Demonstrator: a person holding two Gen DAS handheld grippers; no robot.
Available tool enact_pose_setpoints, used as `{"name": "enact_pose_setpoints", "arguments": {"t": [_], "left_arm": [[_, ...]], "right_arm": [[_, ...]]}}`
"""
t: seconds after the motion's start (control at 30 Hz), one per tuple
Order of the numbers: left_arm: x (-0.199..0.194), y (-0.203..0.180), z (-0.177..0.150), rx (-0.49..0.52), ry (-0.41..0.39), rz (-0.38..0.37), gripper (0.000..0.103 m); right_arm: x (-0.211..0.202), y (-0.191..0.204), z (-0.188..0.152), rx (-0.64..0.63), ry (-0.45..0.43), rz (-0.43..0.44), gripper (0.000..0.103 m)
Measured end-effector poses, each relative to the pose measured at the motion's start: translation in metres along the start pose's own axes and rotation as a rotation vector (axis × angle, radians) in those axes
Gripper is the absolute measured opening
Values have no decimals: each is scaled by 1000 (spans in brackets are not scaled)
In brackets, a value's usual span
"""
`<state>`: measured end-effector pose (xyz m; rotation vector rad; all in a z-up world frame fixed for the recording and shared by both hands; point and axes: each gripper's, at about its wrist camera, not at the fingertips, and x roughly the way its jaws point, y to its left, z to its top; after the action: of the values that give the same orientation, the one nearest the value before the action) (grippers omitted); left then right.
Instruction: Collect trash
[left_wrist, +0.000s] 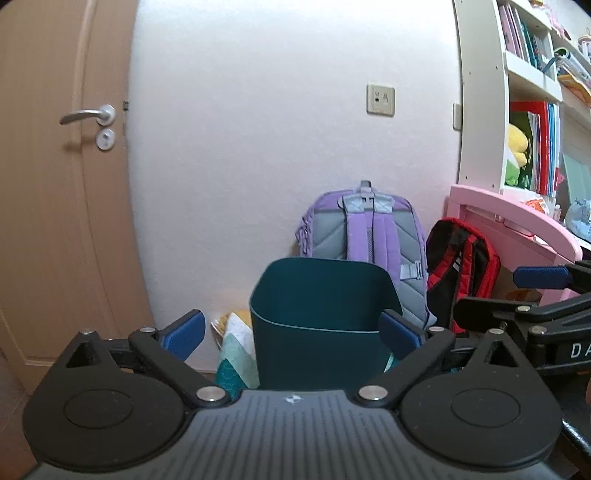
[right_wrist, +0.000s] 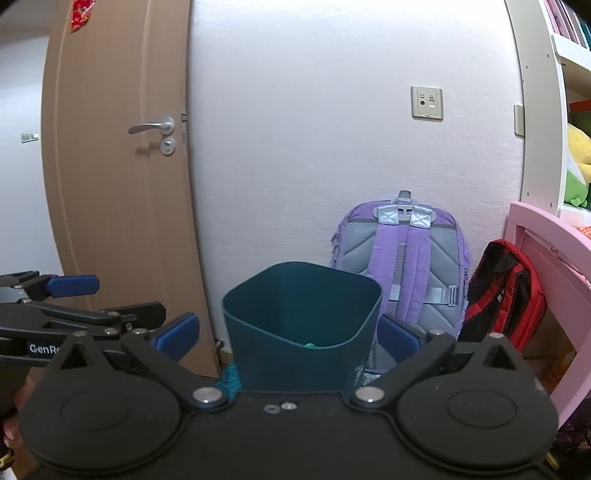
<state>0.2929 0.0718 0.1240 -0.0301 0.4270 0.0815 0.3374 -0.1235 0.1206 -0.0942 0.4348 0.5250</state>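
The teal bin (left_wrist: 317, 317) stands upright on the floor against the wall, dead ahead of both the left hand-held gripper (left_wrist: 291, 332) and the right hand-held gripper (right_wrist: 288, 336), each spread wide and empty (neither clearly nearer), a green scrap (right_wrist: 312, 345) inside.

bin (right_wrist: 295, 354): dark teal, plain, with a green scrap inside. backpack (right_wrist: 406, 266): lilac with grey chevron-quilted back panel. second bag (right_wrist: 506, 291): red and black. desk (left_wrist: 517, 218): pink. door (right_wrist: 110, 166): tan (silver handle). wall (left_wrist: 258, 129): white. gripper pads (left_wrist: 184, 332): blue.
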Motion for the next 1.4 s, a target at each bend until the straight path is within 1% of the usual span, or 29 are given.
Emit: {"name": "enact_pose_setpoints", "arguments": {"t": [0.17, 0.5, 0.57, 0.83, 1.03, 1.4], "left_arm": [[-15, -4, -9, 8, -6, 23, 102], [-31, -9, -21, 17, -12, 2, 103], [-33, -8, -22, 13, -15, 9, 103], [-40, 1, -20, -36, -24, -7, 103], [-45, 1, -18, -44, -33, -25, 103], [-49, 3, -17, -56, -39, -30, 103]], "right_arm": [[-13, 4, -6, 12, -17, 17, 103], [-23, 0, -12, 38, -46, 21, 103], [-25, 0, -12, 41, -51, 21, 103], [-31, 3, -17, 26, -70, 14, 103], [-33, 4, -17, 32, -71, 21, 103], [-33, 4, -17, 34, -77, 21, 103]]}}
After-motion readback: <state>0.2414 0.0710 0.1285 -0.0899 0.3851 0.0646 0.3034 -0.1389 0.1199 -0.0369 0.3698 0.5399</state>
